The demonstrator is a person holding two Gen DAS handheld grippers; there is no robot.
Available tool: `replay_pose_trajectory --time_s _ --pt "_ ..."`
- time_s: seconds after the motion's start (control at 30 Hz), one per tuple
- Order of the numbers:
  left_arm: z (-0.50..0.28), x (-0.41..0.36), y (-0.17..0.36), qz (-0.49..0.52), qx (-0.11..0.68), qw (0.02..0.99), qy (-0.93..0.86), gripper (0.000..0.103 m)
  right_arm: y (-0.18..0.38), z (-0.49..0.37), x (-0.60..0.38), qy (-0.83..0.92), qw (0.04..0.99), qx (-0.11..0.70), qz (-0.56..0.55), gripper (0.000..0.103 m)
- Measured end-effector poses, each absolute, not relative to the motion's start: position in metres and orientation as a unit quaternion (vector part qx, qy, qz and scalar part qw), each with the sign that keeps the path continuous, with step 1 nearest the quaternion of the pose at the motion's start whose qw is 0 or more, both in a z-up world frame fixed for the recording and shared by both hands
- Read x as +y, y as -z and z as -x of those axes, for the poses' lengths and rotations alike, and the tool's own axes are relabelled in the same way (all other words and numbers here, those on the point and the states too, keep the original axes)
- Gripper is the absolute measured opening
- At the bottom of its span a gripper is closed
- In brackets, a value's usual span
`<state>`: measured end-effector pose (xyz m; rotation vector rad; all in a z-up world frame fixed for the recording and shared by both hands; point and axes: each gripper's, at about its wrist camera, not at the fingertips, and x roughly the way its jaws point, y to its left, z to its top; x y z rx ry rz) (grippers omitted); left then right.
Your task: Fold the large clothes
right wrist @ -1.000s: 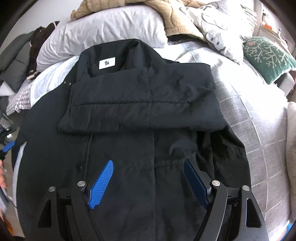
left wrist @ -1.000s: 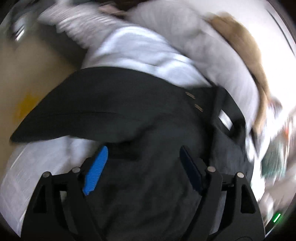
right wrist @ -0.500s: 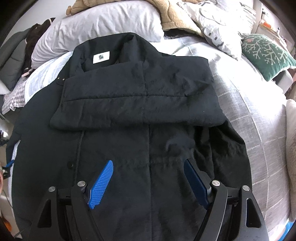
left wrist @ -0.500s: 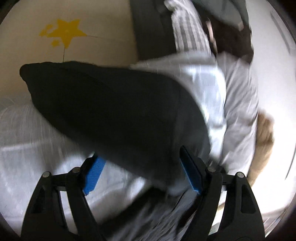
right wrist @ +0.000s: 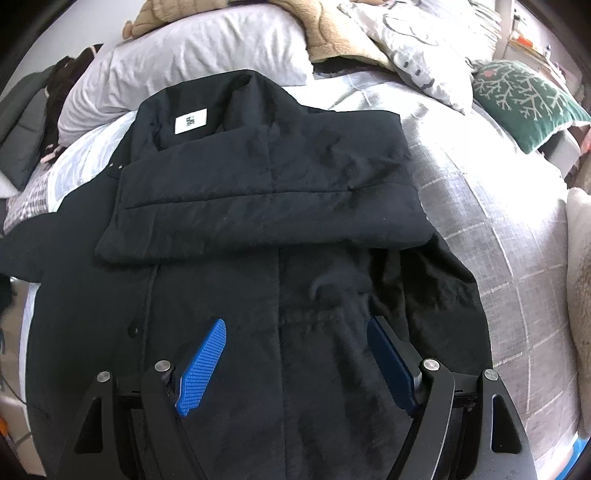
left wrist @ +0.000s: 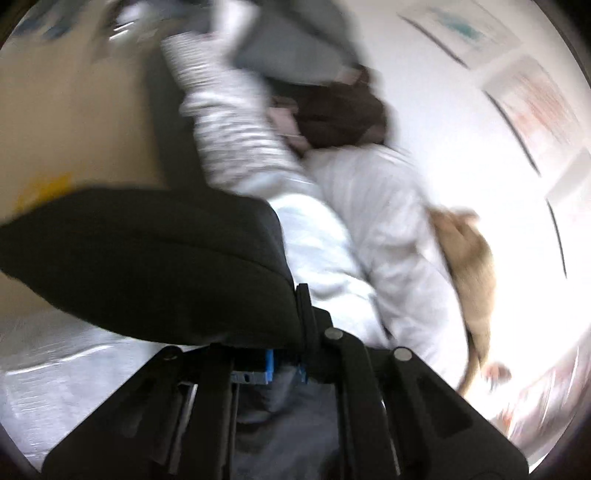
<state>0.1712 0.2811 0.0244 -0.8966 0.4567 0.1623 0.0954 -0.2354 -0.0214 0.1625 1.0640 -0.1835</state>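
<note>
A large black coat (right wrist: 258, 280) lies spread on the bed, collar and white label (right wrist: 191, 120) at the far end. One sleeve (right wrist: 266, 210) is folded across its chest. My right gripper (right wrist: 295, 354) hovers open over the coat's lower front, nothing between its blue pads. In the blurred left wrist view, my left gripper (left wrist: 284, 365) has its jaws closing together on the other black sleeve (left wrist: 147, 258). That sleeve is lifted and sticks out to the left, pinched between the pads.
White pillows (right wrist: 207, 55), a beige blanket (right wrist: 332, 33) and a green patterned cushion (right wrist: 524, 96) crowd the head of the bed. The grey checked bedcover (right wrist: 498, 229) shows to the right. Striped and dark clothes (left wrist: 236, 125) are heaped beyond the bed's left edge, by the tan floor (left wrist: 74, 110).
The left gripper went from wide open over the sleeve to shut on it, and it swung and rose with the sleeve. The right gripper has stayed open and almost still.
</note>
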Motion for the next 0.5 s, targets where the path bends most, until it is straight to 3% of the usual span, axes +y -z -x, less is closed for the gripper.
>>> replay_pose_trajectory --time_s 0.2,0.37,0.47,0.5 --pt "-0.196 0.157 -0.066 0.258 0.259 0.927 0.082 0.011 0.02 -0.095 -0.236 0.084 0.854 0.506 -0.081 0.081" --pt "-0.207 0.054 -0.015 0.145 0.382 0.89 0.201 0.016 0.02 -0.094 -0.235 0.08 0.854 0.508 -0.076 0.081" --pt "-0.21 0.015 0.037 0.098 0.465 0.851 0.224 0.04 0.022 -0.095 -0.236 0.08 0.853 0.511 -0.075 0.081" --pt "-0.208 0.008 0.051 0.089 0.483 0.842 0.225 0.057 0.022 -0.095 -0.236 0.081 0.852 0.511 -0.076 0.081"
